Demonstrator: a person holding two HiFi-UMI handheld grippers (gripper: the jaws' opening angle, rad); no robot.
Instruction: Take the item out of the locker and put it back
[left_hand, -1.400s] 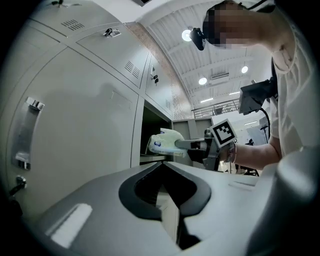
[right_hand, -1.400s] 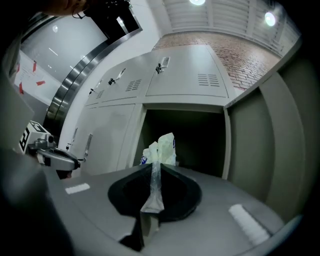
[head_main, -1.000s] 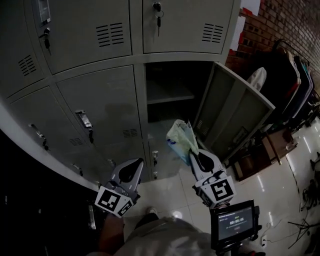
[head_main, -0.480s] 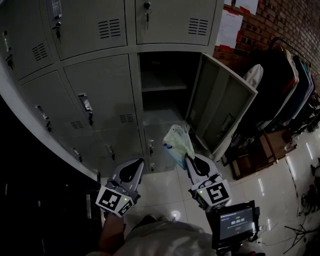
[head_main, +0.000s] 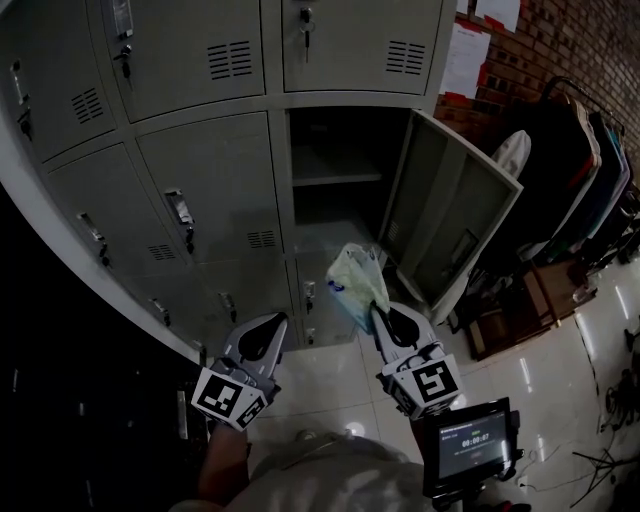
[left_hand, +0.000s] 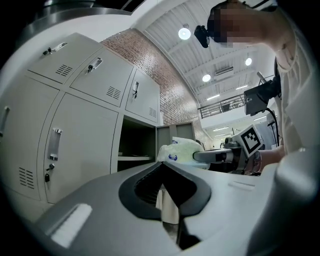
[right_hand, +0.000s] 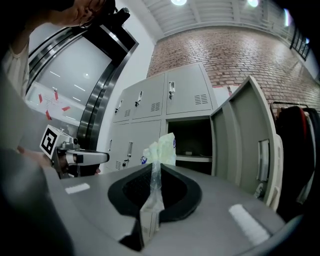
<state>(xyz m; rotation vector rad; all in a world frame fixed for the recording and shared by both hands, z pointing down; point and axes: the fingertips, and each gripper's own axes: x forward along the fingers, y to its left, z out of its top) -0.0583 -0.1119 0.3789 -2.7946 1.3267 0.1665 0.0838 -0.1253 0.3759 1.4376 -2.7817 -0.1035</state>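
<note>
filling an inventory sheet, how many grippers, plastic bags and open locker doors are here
grey handheld grippers with marker cubes: 2, the left gripper and the right gripper
pale green crinkled plastic bag: 1
open grey metal locker door: 1
total: 4

Left tongs closed, right tongs clamped, both pointing level.
</note>
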